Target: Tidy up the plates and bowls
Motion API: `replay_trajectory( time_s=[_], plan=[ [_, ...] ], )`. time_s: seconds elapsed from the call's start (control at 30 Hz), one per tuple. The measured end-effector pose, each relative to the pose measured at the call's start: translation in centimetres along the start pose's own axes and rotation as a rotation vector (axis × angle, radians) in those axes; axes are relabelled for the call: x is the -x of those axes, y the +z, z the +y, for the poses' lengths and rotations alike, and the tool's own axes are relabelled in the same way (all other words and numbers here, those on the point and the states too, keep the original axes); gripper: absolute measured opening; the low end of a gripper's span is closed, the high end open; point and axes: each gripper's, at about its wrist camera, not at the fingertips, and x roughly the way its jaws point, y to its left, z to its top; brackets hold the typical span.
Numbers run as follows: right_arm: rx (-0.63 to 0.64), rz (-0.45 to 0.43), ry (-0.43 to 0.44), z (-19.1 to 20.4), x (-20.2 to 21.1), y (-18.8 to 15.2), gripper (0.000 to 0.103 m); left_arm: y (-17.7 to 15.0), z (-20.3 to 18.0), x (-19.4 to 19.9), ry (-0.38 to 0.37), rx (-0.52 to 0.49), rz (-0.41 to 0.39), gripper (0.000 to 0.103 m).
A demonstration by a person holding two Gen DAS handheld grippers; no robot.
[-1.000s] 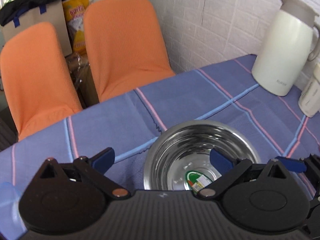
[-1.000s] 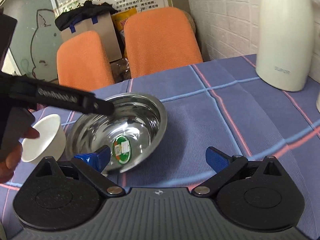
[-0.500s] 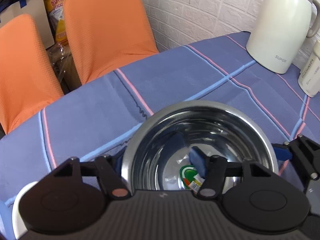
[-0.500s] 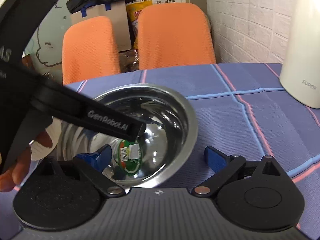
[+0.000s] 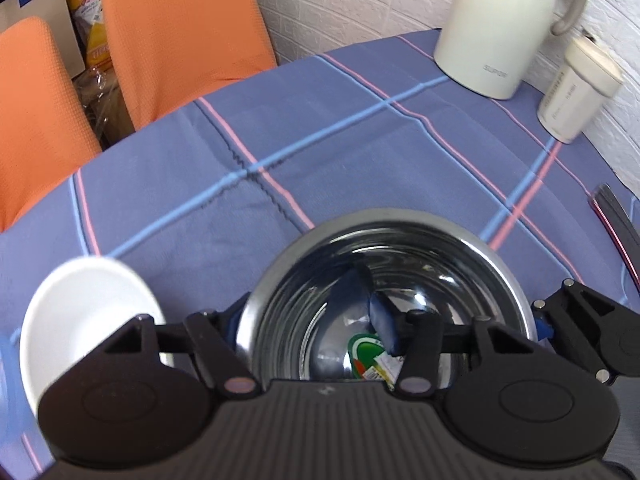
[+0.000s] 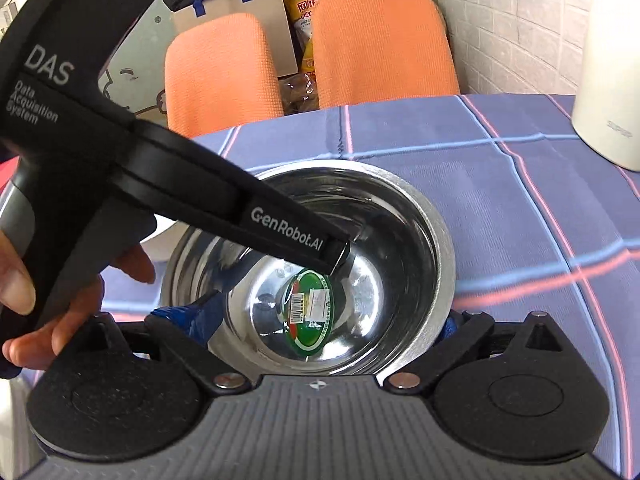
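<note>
A steel bowl (image 5: 460, 276) with a green sticker (image 6: 312, 312) on its bottom sits on the blue checked tablecloth (image 5: 360, 140). My left gripper (image 5: 304, 316) is shut on the bowl's left wall, one blue pad inside and the other hidden outside the rim. In the right wrist view, that inside finger (image 6: 280, 224) reaches down into the steel bowl (image 6: 400, 232). My right gripper (image 6: 320, 320) is open, its blue pads straddling the bowl's near side. A small white bowl (image 5: 88, 312) stands just left of the steel one.
A white jug (image 5: 492, 28) and a cream lidded cup (image 5: 572, 88) stand at the table's far right by the brick wall. Two orange chairs (image 5: 180, 32) face the far edge. A dark flat object (image 5: 616, 224) lies at the right. A hand (image 6: 24, 292) holds the left gripper.
My left gripper went from open to shut on the steel bowl's wall, one finger inside. The bowl now fills the space between the right gripper's fingers. The white bowl has come into the left view.
</note>
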Motion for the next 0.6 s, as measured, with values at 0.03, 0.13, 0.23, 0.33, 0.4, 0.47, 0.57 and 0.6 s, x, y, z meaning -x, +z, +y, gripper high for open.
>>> replay_trajectory(
  time_s=[0.03, 0.13, 0.23, 0.33, 0.4, 0.47, 0.57, 0.6],
  plan=[
    [-0.006, 0.007, 0.004, 0.5, 0.2, -0.2, 0.088, -0.7, -0.4, 0.5, 0.003, 0.000, 0.002, 0.052],
    [-0.018, 0.014, 0.021, 1.6, 2.2, -2.1, 0.089, -3.3, -1.4, 2.6, 0.001, 0.002, 0.000, 0.052],
    [-0.016, 0.007, 0.037, 3.0, 4.4, -4.7, 0.089, -6.7, -2.5, 4.7, 0.001, 0.004, -0.012, 0.051],
    [-0.019, 0.009, 0.059, 4.6, 6.0, -7.2, 0.089, -10.1, -3.4, 6.4, 0.007, 0.008, -0.015, 0.052],
    [-0.012, 0.011, 0.074, 5.6, 6.8, -8.5, 0.090, -12.2, -3.6, 7.3, 0.007, 0.021, -0.013, 0.052],
    [-0.006, 0.015, 0.087, 6.4, 7.4, -9.7, 0.090, -13.9, -3.6, 8.0, 0.009, 0.031, -0.014, 0.052],
    [0.006, 0.021, 0.097, 7.6, 7.8, -10.7, 0.090, -15.7, -3.5, 8.6, 0.017, 0.047, -0.017, 0.052],
    [0.008, 0.025, 0.097, 7.8, 7.7, -10.9, 0.090, -16.2, -3.4, 8.7, 0.016, 0.050, -0.017, 0.052]
  ],
)
